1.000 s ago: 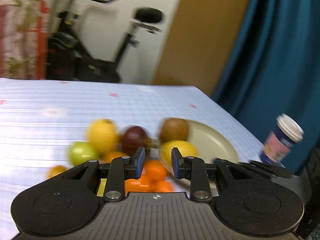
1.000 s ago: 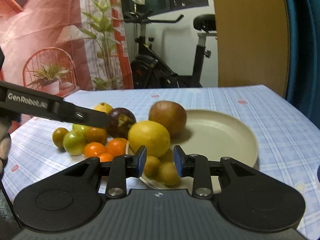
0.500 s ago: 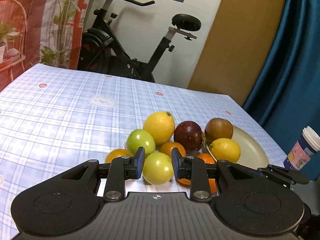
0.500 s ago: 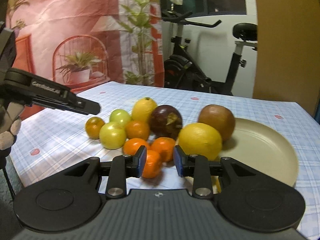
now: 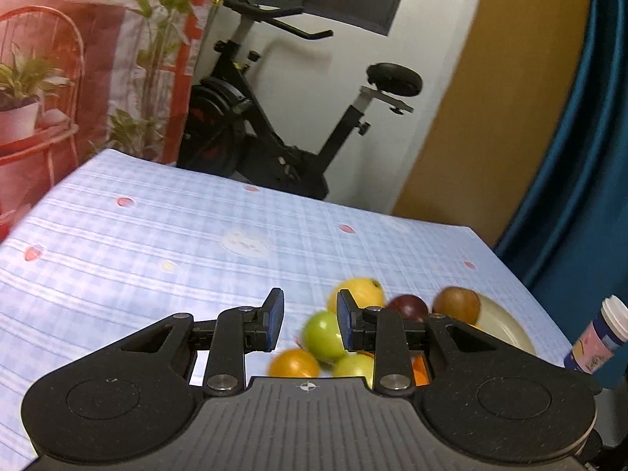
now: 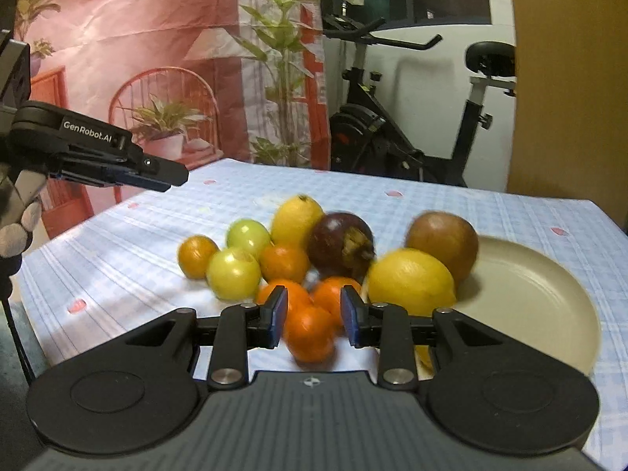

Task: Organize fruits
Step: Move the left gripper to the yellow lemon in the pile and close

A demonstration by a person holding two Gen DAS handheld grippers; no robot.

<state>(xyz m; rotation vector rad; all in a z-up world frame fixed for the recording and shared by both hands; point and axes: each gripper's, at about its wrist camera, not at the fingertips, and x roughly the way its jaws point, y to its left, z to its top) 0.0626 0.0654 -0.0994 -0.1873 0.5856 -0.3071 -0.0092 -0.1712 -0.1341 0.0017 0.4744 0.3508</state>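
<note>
Two grippers: left gripper [image 5: 306, 318] and right gripper [image 6: 313, 311], fingers apart, empty.
Fruits: clustered on checked tablecloth [image 6: 129, 243], beside beige plate [image 6: 549, 306].
Lemon [image 6: 410, 281]: on plate rim.
Tangerine [image 6: 310, 333]: seen between right fingers.

left wrist view low over tablecloth [image 5: 157, 255], right wrist view close behind fruit pile [image 6: 314, 259], both facing exercise bike [image 5: 274, 125]

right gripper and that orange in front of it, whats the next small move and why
Probably ease the right gripper forward and down around the nearest orange: its jaws are open, the orange lies between the fingertips but ungripped, and the beige plate beside it has room.
</note>
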